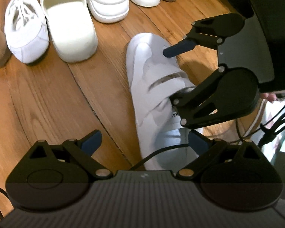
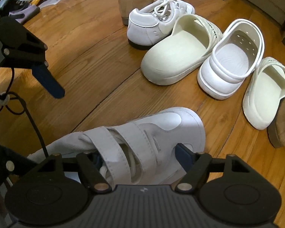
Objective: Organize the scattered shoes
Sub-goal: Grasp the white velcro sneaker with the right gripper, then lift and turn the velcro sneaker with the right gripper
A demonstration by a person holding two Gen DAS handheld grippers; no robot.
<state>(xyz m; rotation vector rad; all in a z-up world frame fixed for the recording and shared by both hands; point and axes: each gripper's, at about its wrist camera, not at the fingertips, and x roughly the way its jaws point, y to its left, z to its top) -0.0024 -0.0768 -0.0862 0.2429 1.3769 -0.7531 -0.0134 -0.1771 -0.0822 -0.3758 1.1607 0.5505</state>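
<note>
I have the white strap sneaker (image 2: 142, 138) lying on the wooden floor (image 2: 85, 53) directly under my right gripper (image 2: 140, 155). Its jaws straddle the shoe's upper at the straps, one finger (image 2: 184, 155) against the outer side and the other tucked inside the opening, so I read it as gripping the sneaker across its width. In the left wrist view the same sneaker (image 1: 153, 87) runs lengthwise away from me, toe toward the row of shoes and heel close to my left gripper (image 1: 144, 140). That gripper stands spread wide, with the heel between its fingers and no contact that I can see. Beyond the toe sit a laced white sneaker (image 2: 157, 22), a cream slide (image 2: 180, 51) and a white clog (image 2: 231, 58), side by side.
</note>
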